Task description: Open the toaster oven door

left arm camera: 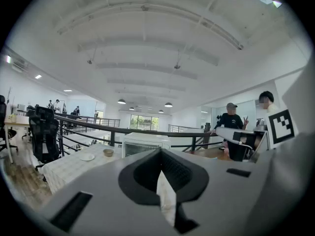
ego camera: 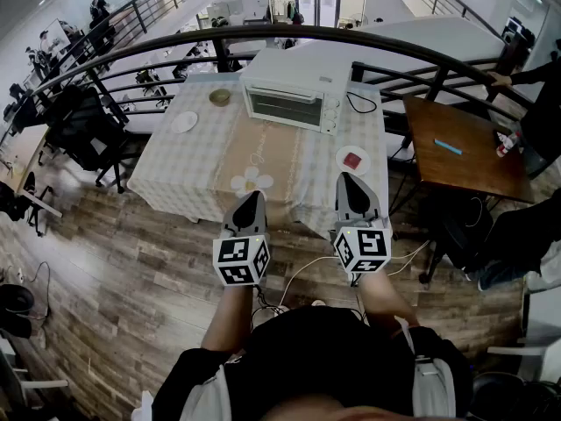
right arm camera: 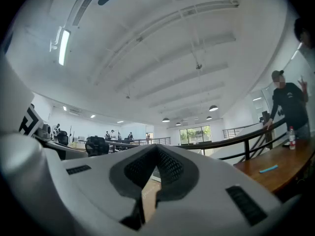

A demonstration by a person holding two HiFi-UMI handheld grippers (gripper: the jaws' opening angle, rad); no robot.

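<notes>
Toaster oven (ego camera: 292, 101): sitting at the far centre of the worktop (ego camera: 188, 169), its door facing near and closed, so it is reachable from the front.
Left tool (ego camera: 253, 198): hovering at the near side, well apart from the oven, jaws closed and empty.
Right tool (ego camera: 350, 181): likewise closed and empty, probably staging before the reach.
Writing: none readable, only the square markers (ego camera: 241, 261) are showing.

On the checked desk (ego camera: 175, 169), a small bowl (ego camera: 219, 96) sits at eleven o'clock, a white plate (ego camera: 184, 122) at ten, a red-topped plate (ego camera: 353, 160) at four. A wooden side desk (ego camera: 465, 169) stands at three o'clock.
</notes>
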